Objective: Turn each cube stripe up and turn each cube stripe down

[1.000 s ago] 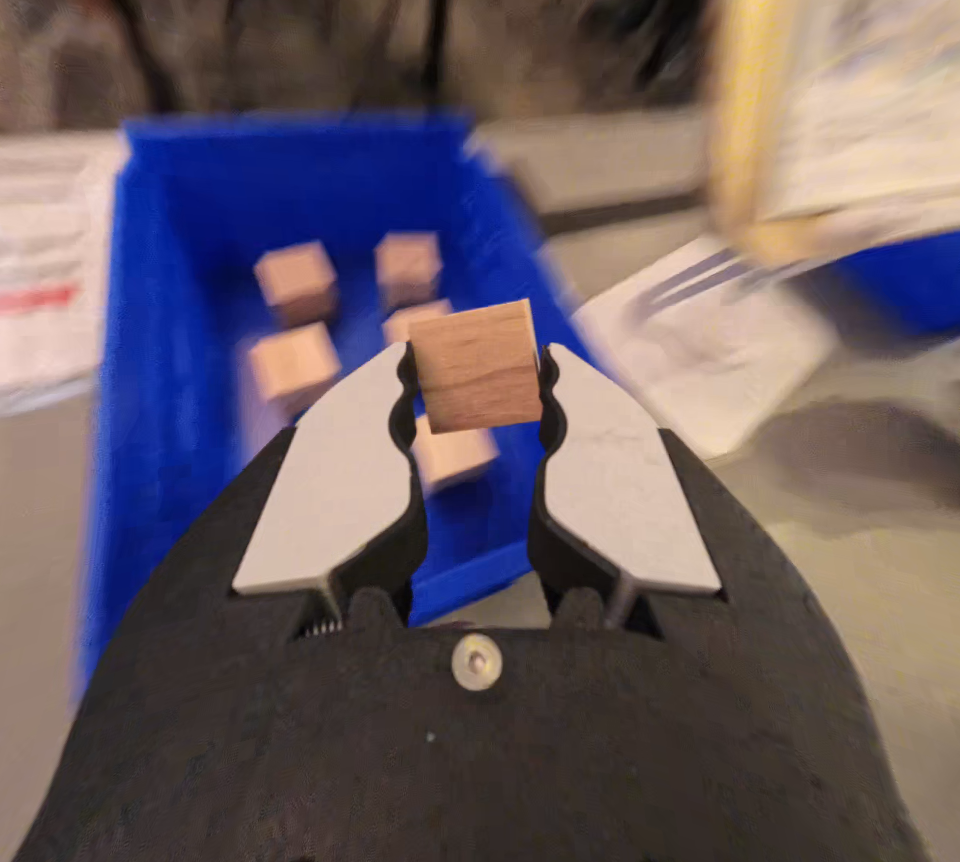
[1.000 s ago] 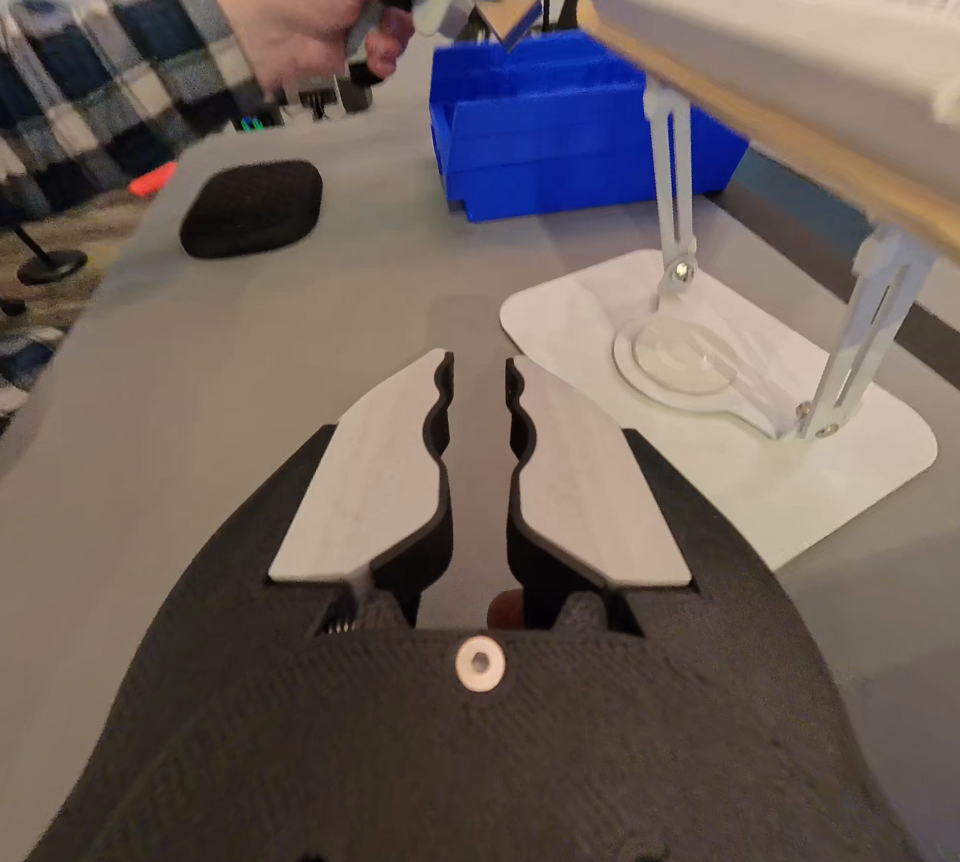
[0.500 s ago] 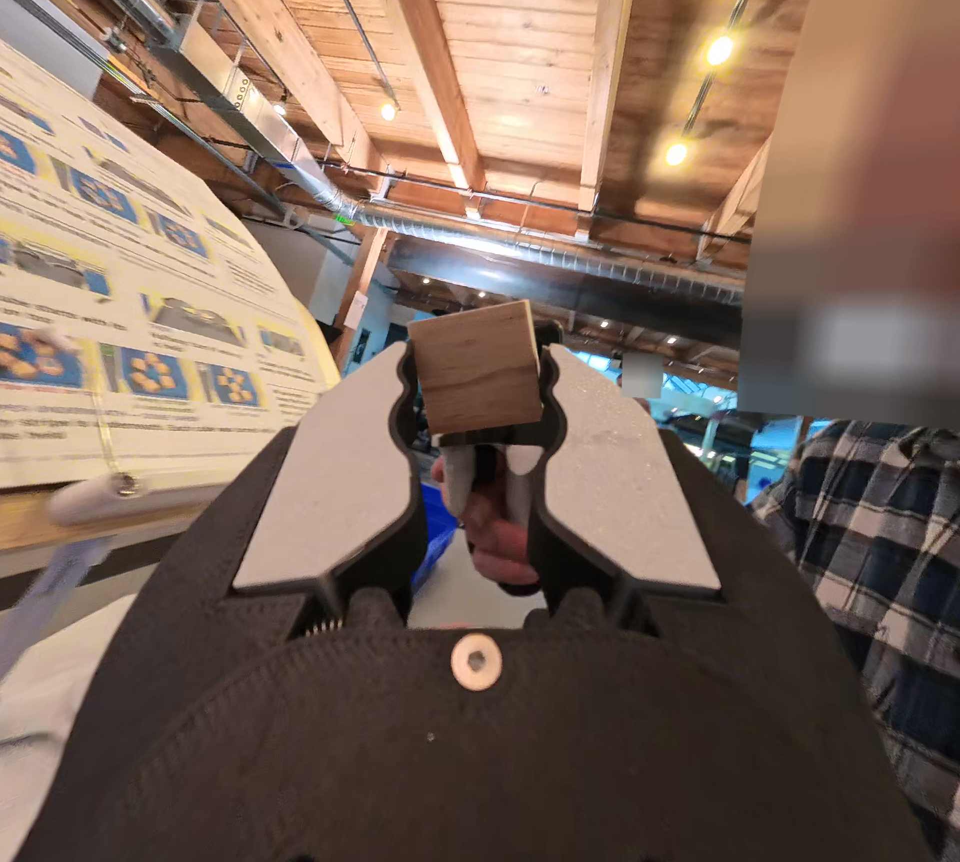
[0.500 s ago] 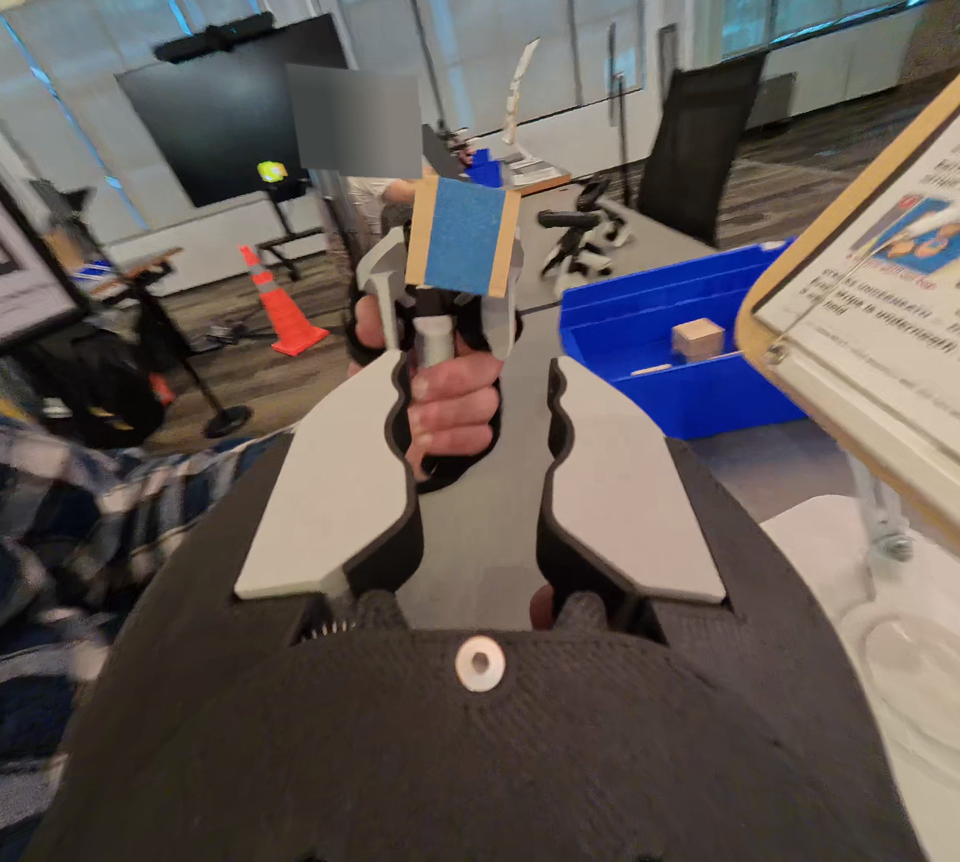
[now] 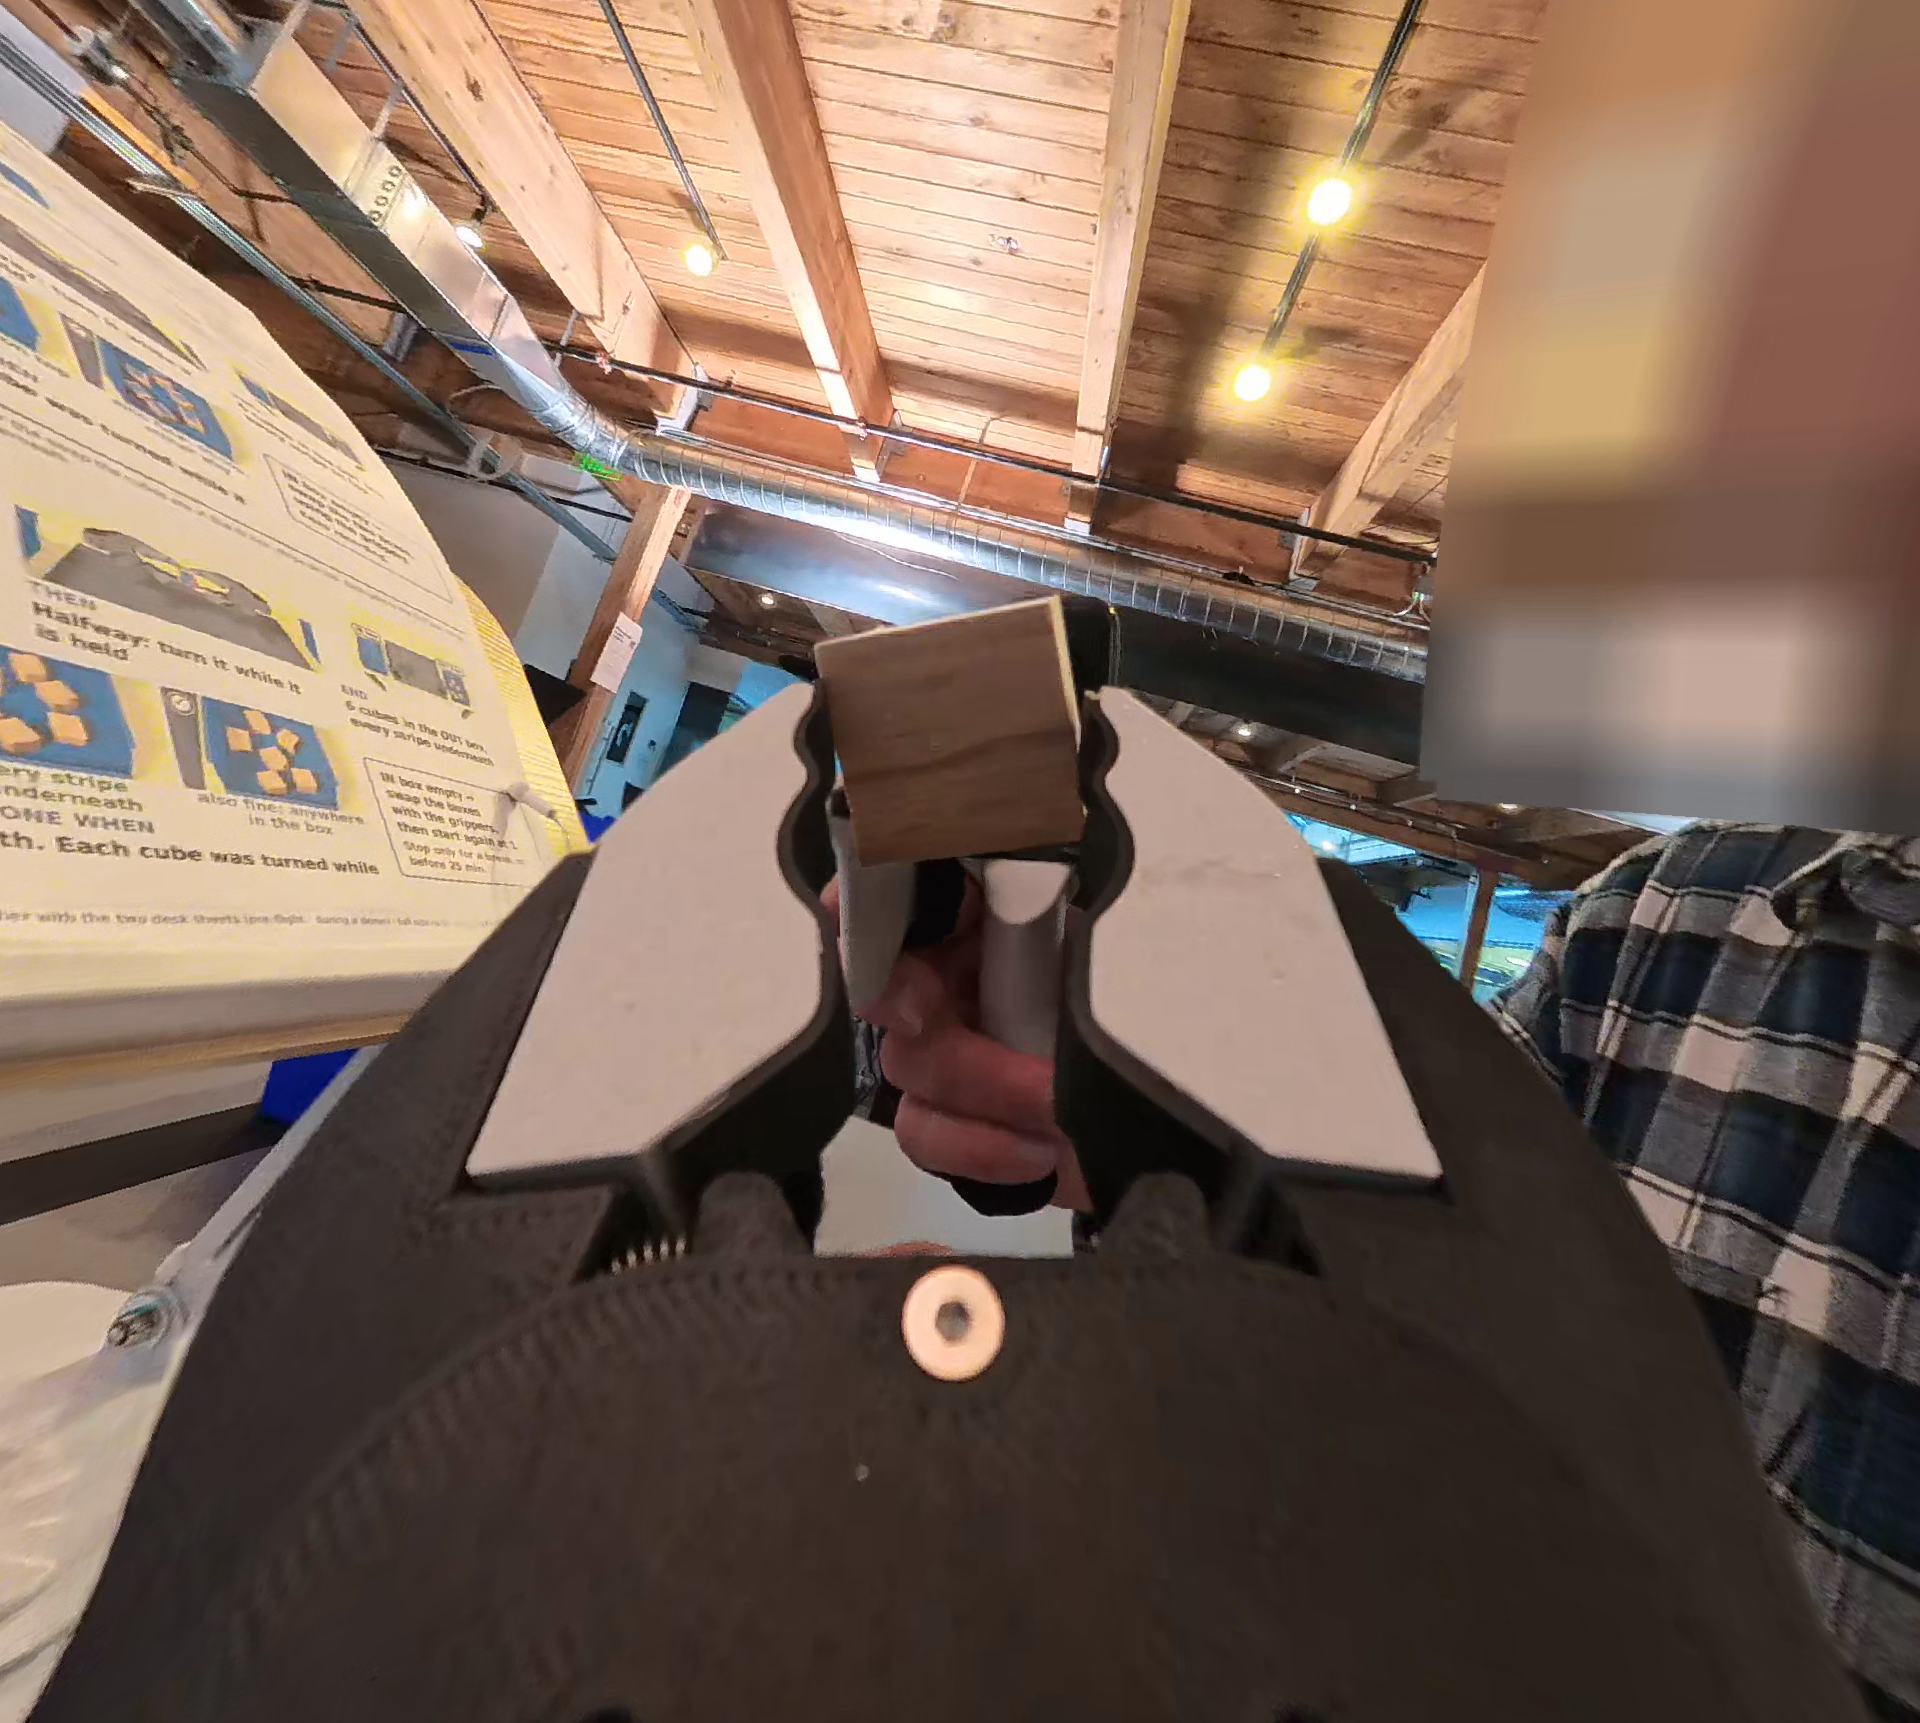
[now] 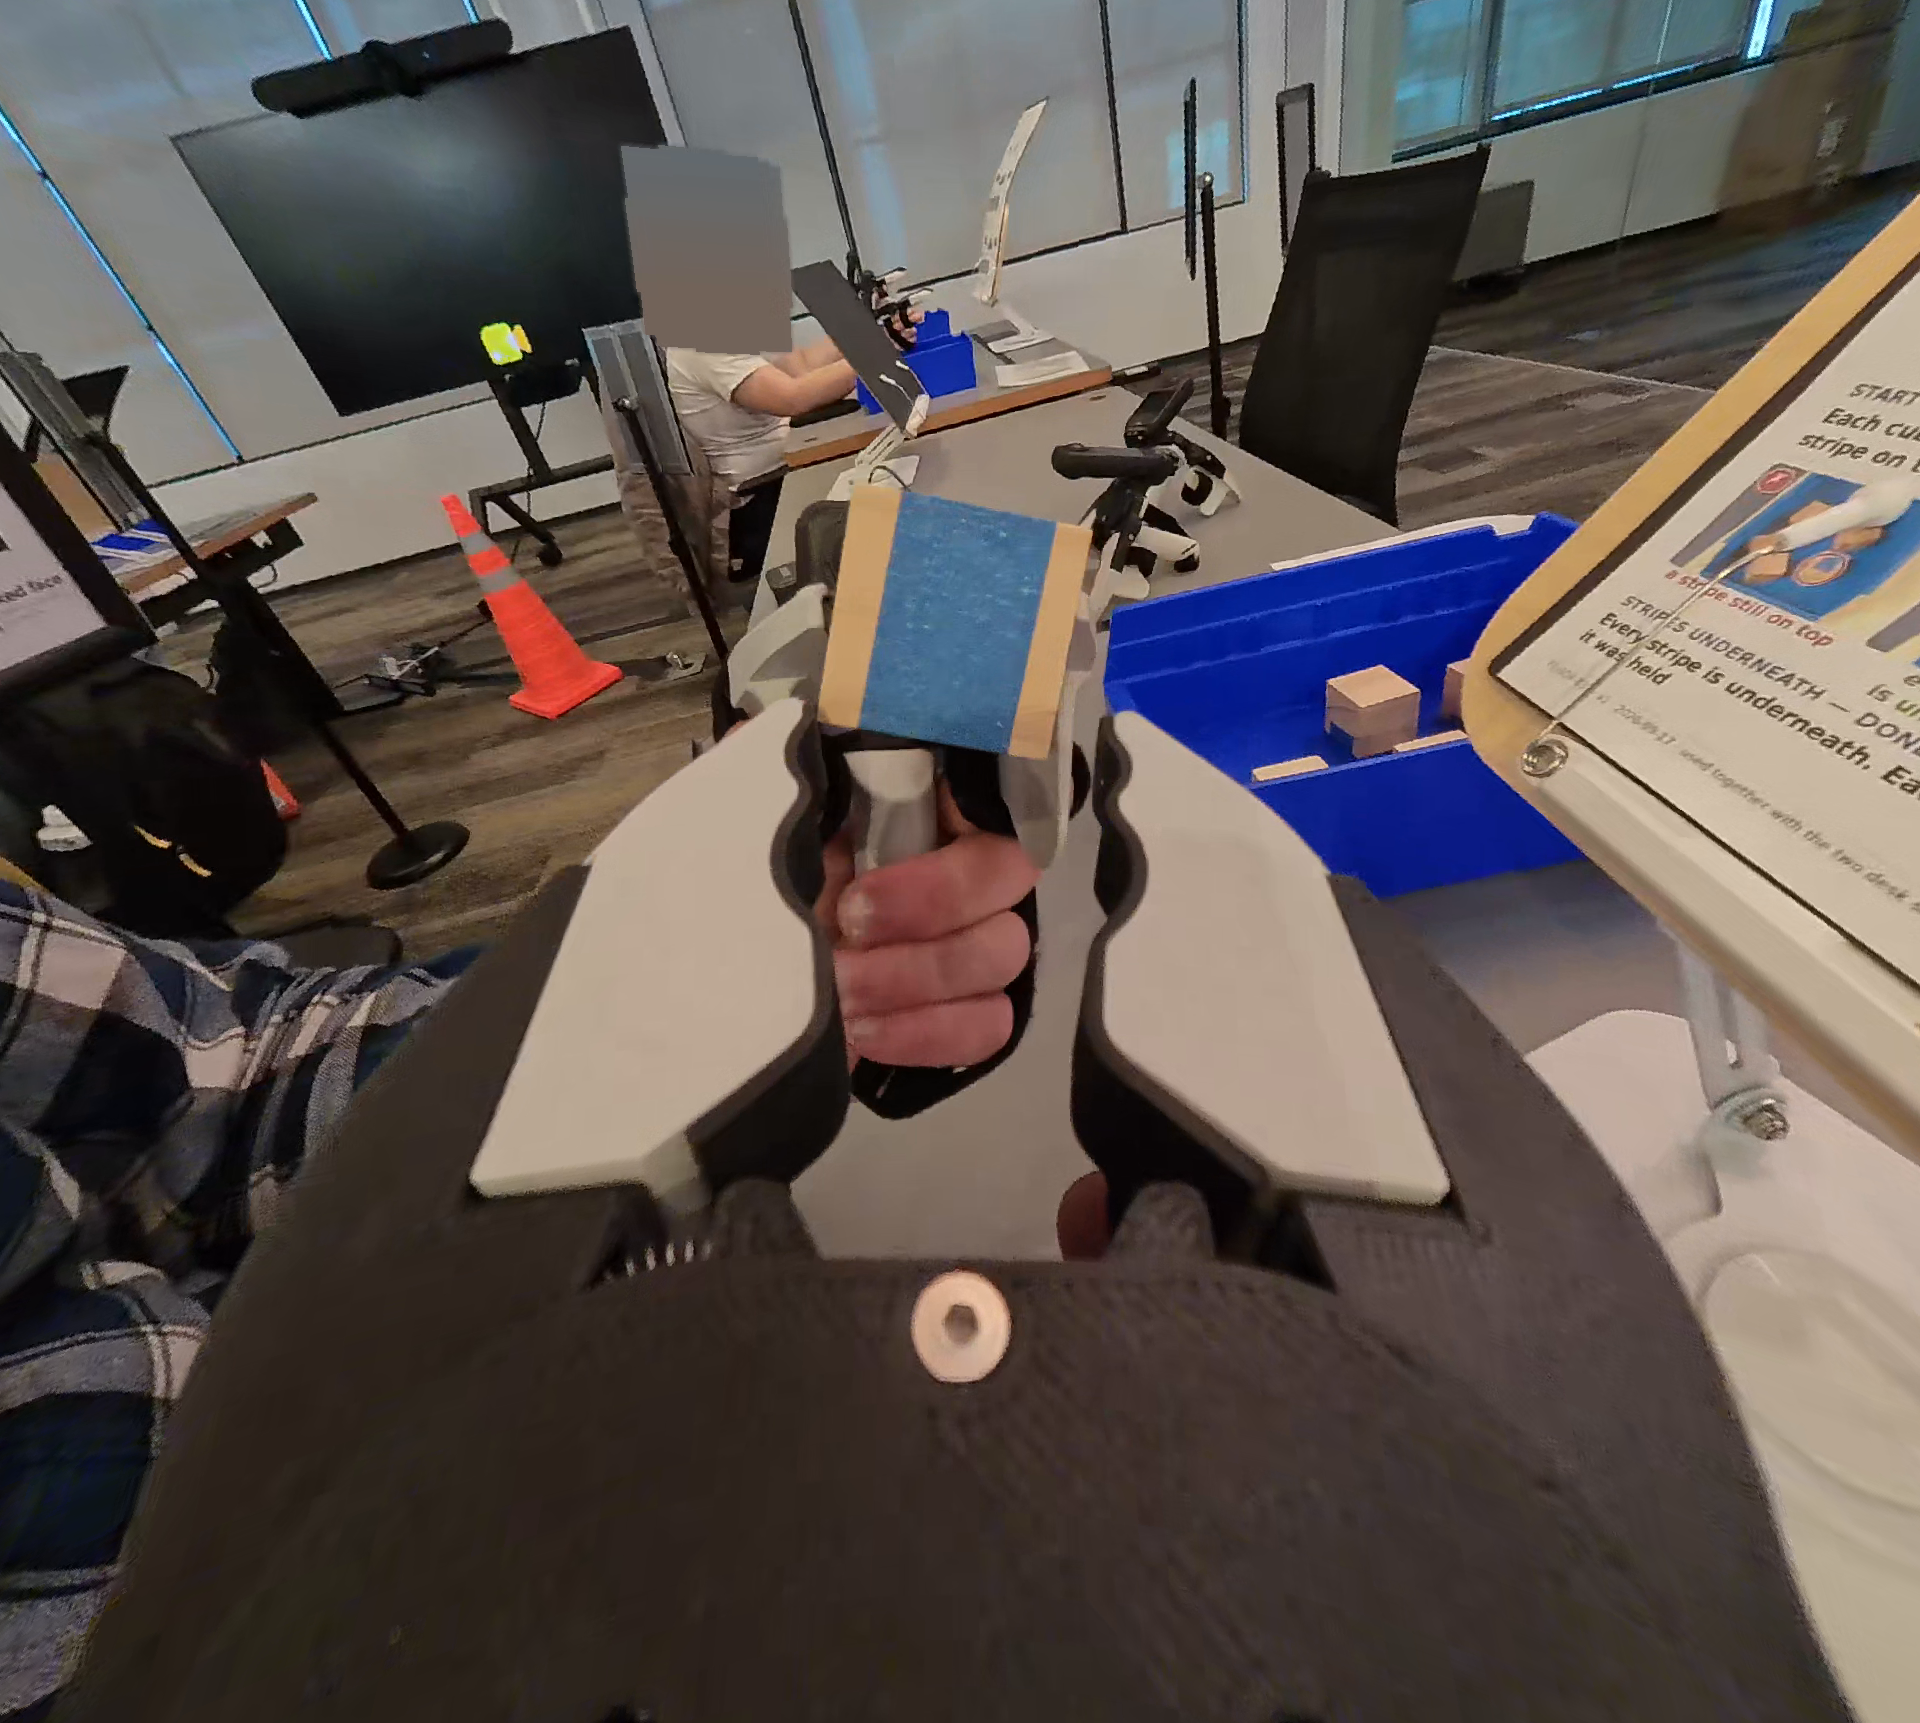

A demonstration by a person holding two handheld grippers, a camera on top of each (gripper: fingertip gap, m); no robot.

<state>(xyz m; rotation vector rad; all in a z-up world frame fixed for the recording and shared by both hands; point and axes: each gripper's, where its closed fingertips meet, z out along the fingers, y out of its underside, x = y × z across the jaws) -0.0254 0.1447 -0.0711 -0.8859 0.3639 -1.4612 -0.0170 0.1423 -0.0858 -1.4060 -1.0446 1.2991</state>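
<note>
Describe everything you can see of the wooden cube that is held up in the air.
The wooden cube is clamped between the left gripper's fingers, off the table and slightly tilted. Its near face in the left wrist view is plain brown grained wood. The opposite face carries a broad blue stripe between two bare wood margins. The right gripper stands open around it, seemingly not yet pressing.

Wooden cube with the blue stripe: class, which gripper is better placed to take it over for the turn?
Probably the right. The left gripper already clamps the wooden cube, so it cannot regrasp. The right gripper faces the stripe, open and empty, with the cube just beyond its fingertips.
</note>
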